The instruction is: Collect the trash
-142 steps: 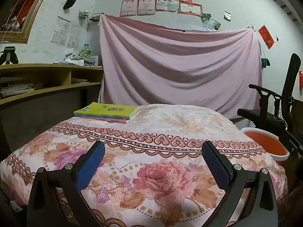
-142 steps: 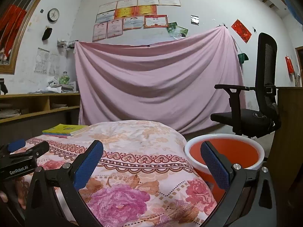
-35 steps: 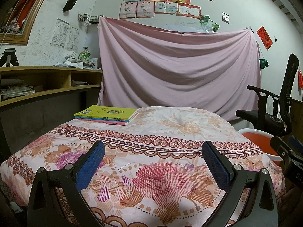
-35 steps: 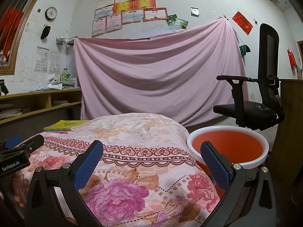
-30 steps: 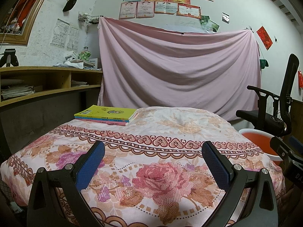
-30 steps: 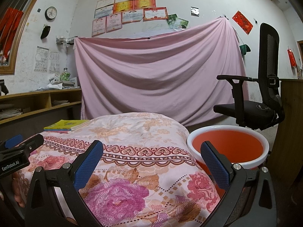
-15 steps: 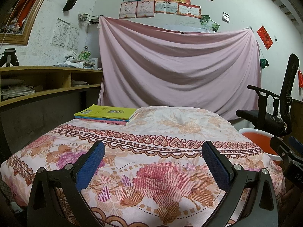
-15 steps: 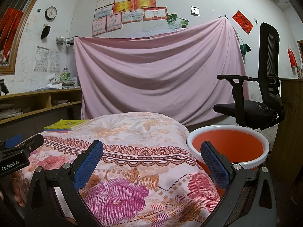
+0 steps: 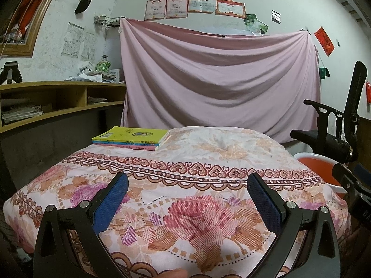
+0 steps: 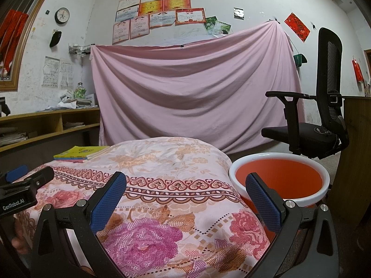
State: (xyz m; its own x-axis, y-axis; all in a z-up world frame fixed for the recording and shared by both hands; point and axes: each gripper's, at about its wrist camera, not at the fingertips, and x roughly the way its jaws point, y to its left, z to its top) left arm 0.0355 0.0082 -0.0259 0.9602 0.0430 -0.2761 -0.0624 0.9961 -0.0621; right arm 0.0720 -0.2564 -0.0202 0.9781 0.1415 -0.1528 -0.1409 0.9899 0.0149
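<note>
My left gripper (image 9: 187, 186) is open and empty, held over the near part of a flowered quilt (image 9: 185, 162). My right gripper (image 10: 185, 185) is open and empty, over the quilt's right corner (image 10: 162, 162). An orange basin with a white rim (image 10: 279, 176) stands on the floor right of the quilt, behind my right finger; it also shows in the left wrist view (image 9: 313, 164). I see no loose trash on the quilt. The left gripper's body (image 10: 20, 192) shows at the left of the right wrist view.
A stack of books with a yellow cover (image 9: 129, 137) lies at the quilt's far left. A wooden shelf unit (image 9: 58, 99) runs along the left wall. A black office chair (image 10: 320, 118) stands behind the basin. A pink sheet (image 9: 218, 81) hangs on the back wall.
Both grippers have stayed open and nearly still over the last second. Since 4.7 s ago both views have shifted slightly.
</note>
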